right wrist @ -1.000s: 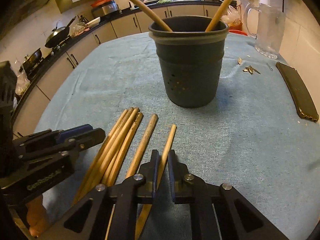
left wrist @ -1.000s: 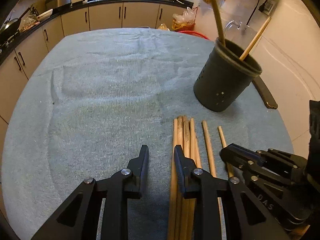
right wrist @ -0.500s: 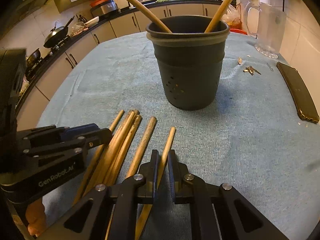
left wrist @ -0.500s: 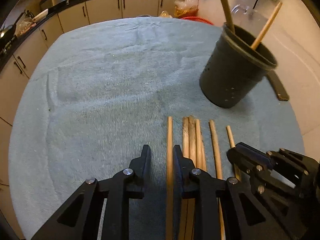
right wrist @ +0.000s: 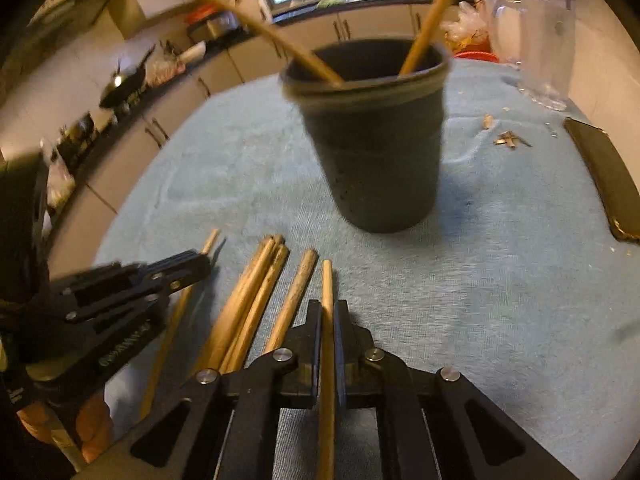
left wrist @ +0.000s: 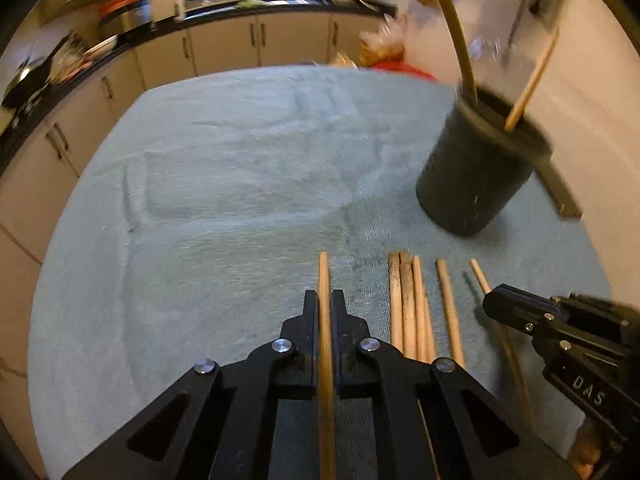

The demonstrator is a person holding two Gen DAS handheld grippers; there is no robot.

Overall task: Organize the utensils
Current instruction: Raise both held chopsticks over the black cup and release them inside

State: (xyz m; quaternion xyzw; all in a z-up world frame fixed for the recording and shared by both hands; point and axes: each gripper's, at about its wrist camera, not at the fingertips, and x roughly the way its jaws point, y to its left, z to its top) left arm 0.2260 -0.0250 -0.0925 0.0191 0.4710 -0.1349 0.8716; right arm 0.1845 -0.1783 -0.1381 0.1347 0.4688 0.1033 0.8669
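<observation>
A dark utensil cup (left wrist: 480, 168) (right wrist: 372, 136) stands on a blue-grey towel (left wrist: 240, 184) with two sticks leaning in it. My left gripper (left wrist: 325, 300) is shut on one wooden chopstick (left wrist: 323, 272), held apart to the left of the loose chopsticks (left wrist: 408, 300). My right gripper (right wrist: 327, 312) is shut on another chopstick (right wrist: 327, 280), at the right of the same row (right wrist: 256, 292). Each gripper shows in the other's view: the right (left wrist: 496, 300), the left (right wrist: 200, 264).
A black phone (right wrist: 608, 184) lies on the towel at the far right. A clear glass jug (right wrist: 532, 44) stands behind the cup, with small scraps (right wrist: 508, 138) nearby. Kitchen cabinets (left wrist: 224, 48) and a counter run along the back.
My left gripper closed on a chopstick and pulled it left, away from the bunch. My right gripper stayed shut on its chopstick and shifted; both views tilted and the cup looks closer.
</observation>
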